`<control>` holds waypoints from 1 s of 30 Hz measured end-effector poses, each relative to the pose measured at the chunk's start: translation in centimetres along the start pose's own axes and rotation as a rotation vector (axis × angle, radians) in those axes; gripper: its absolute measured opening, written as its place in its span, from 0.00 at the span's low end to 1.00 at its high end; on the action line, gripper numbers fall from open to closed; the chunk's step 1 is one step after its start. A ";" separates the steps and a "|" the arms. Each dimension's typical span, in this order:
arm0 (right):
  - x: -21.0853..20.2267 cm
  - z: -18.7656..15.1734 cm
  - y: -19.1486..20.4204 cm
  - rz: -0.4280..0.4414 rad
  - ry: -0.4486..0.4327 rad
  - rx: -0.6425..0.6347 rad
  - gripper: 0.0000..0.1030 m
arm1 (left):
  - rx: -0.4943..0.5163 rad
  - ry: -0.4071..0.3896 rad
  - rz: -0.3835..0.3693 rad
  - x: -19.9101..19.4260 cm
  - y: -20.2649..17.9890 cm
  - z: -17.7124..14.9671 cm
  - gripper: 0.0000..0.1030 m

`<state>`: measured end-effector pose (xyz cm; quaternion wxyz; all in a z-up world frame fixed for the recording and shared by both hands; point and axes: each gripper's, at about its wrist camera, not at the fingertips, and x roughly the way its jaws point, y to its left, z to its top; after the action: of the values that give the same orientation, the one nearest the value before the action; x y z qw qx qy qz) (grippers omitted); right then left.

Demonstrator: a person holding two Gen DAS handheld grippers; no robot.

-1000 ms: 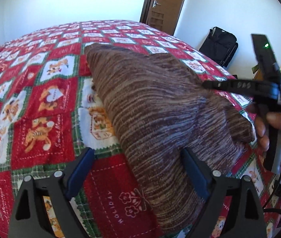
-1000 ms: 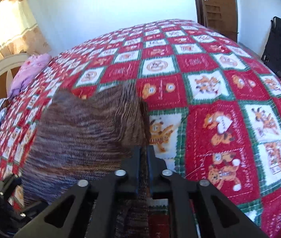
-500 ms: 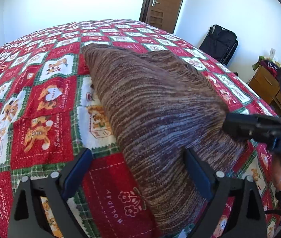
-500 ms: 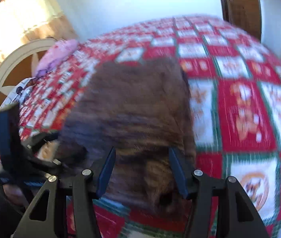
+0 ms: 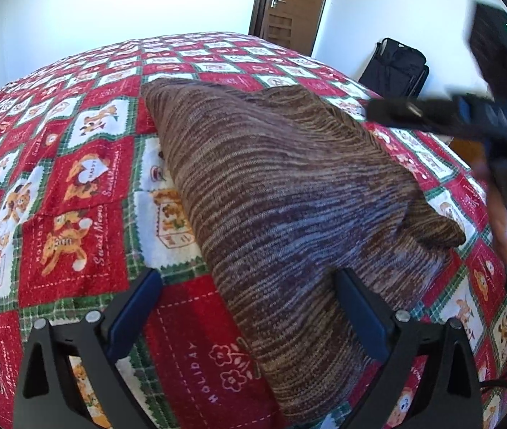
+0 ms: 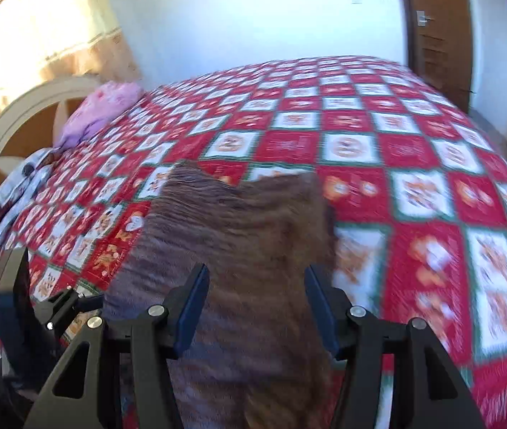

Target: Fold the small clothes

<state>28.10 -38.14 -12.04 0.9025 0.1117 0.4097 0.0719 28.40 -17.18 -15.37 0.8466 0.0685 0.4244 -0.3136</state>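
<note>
Folded and lying flat, one brown striped knit garment [image 5: 289, 196] rests on a red, green and white patchwork bedspread [image 5: 74, 186]. Two grippers hover above it: the left gripper [image 5: 249, 300] is spread wide over its near edge, and the right gripper [image 6: 257, 296] has just been opening, its fingers clear of the fabric beneath them.

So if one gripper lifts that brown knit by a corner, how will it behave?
The brown knit will probably flop: it lies in soft folds on the quilt, so a lifted corner would likely drag the rest unfolded. It looks thick and ribbed, so fairly grippy and unlikely to slip from the pads. Pushed, it would likely bunch rather than slide.
</note>
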 end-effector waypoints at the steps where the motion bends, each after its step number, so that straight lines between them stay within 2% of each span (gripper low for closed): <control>1: 0.9 0.6 0.1 0.053 0.015 0.007 0.55 | 0.000 0.000 -0.001 0.0 0.0 0.0 0.97; 2: 2.3 1.3 0.1 0.116 0.052 0.009 0.55 | -0.001 -0.001 -0.002 0.0 0.0 0.0 0.97; 3: 3.2 1.6 0.2 0.132 0.071 0.006 0.55 | -0.002 0.000 -0.003 -0.1 0.0 0.0 0.97; 6: 6.9 2.0 -1.5 0.068 0.147 0.029 0.54 | -0.011 -0.012 -0.010 -0.3 0.2 0.0 0.97; 7: 7.5 2.1 -2.3 0.084 0.154 0.058 0.53 | -0.024 -0.027 -0.014 -0.6 0.3 -0.1 0.97; 8: 7.7 2.3 -3.1 0.109 0.137 0.082 0.52 | -0.032 -0.043 -0.018 -0.9 0.4 -0.1 0.97; 10: 7.4 2.7 -3.7 0.103 0.117 0.099 0.52 | -0.035 -0.063 -0.024 -1.3 0.4 -0.2 0.97; 13: 5.7 2.4 -4.7 0.112 0.057 0.121 0.54 | -0.038 -0.057 -0.012 -1.5 0.2 -0.1 0.97; 16: 3.6 1.7 -6.6 0.119 -0.006 0.165 0.54 | -0.100 -0.090 -0.050 -2.3 0.9 0.2 0.97; 18: 3.0 1.2 -8.0 0.126 -0.003 0.204 0.59 | -0.166 -0.080 -0.087 -2.0 1.6 0.4 0.97; 20: 3.0 0.5 -9.3 0.145 0.027 0.233 0.59 | -0.179 -0.053 -0.081 -1.2 1.6 0.6 0.97; 22: 3.2 0.0 -10.0 0.132 0.045 0.238 0.59 | -0.166 -0.029 -0.050 -0.5 1.4 0.8 0.96; 30: 5.3 -0.4 -10.1 0.202 0.062 0.250 0.59 | -0.060 0.001 0.004 0.5 -0.7 0.6 0.96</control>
<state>31.72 -46.64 -18.76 0.8567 0.2615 0.4297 0.1140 28.64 -18.19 -15.22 0.8488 0.0440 0.4337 -0.2991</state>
